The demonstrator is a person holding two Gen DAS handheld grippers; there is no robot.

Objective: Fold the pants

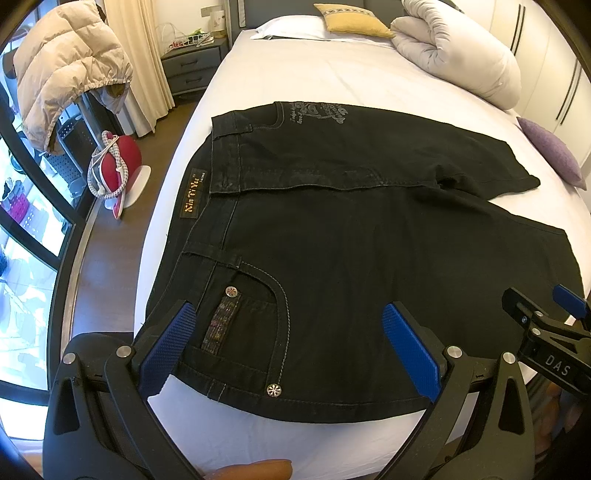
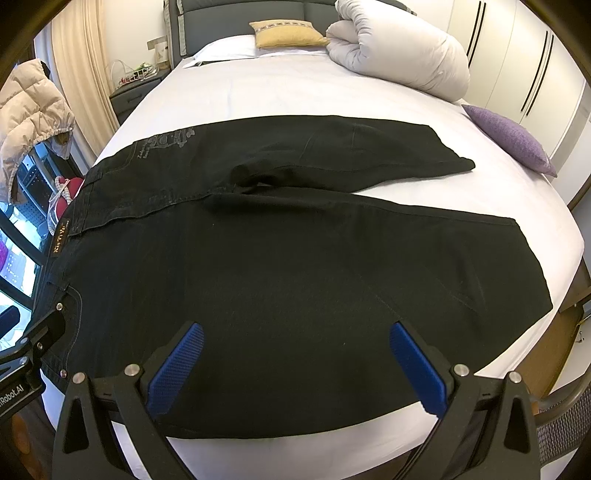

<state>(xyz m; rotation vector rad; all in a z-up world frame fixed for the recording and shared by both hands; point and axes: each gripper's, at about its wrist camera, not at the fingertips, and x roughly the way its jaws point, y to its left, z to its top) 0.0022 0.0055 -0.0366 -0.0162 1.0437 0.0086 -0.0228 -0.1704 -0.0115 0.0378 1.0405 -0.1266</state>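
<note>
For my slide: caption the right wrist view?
Open right gripper poised over black pants spread on the bed.

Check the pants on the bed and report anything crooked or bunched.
The black pants lie flat with legs splayed apart. Fabric bunches into a small ridge at the crotch. Nothing looks damaged. Both grippers are open above the near edge.

Both wrist cameras look down from close above the near edge of the bed (image 1: 295,74), facing its headboard (image 2: 240,18). The left view sits toward the pants' (image 1: 332,240) waistband, the right toward the legs; both share the pants (image 2: 277,258).
</note>
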